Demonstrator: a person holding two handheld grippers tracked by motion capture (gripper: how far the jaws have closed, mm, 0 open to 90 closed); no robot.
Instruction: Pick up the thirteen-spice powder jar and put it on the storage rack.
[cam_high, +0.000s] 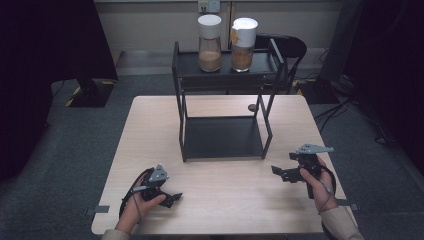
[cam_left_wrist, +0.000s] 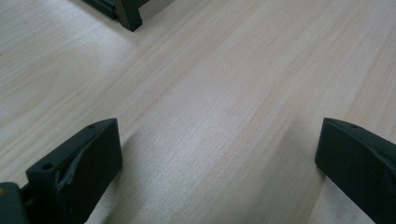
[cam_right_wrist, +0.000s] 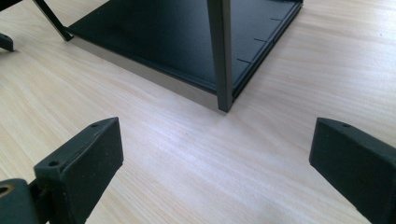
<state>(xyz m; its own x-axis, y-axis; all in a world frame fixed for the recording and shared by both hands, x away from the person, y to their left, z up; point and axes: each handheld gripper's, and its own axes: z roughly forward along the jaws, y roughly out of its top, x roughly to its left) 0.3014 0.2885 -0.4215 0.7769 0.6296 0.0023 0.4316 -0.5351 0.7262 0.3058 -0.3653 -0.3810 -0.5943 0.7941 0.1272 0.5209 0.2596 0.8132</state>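
A black two-tier rack (cam_high: 223, 136) stands at the middle of the wooden table (cam_high: 150, 130). Two glass jars with white lids, one on the left (cam_high: 209, 44) and one on the right (cam_high: 243, 45), hold brown powder on its top shelf. My left gripper (cam_high: 171, 198) rests low at the front left, open and empty; its jaws spread wide over bare wood (cam_left_wrist: 217, 140), and a rack foot (cam_left_wrist: 129, 15) shows far ahead. My right gripper (cam_high: 281, 173) sits at the front right, open and empty (cam_right_wrist: 217, 140), facing the rack's near corner post (cam_right_wrist: 220, 56) and bottom shelf (cam_right_wrist: 177, 32).
A small dark round object (cam_high: 251, 107) lies on the table just behind the rack. A black chair (cam_high: 290, 47) stands beyond the far edge. Bare wood stretches between the two grippers in front of the rack. Cables lie on the floor at the right.
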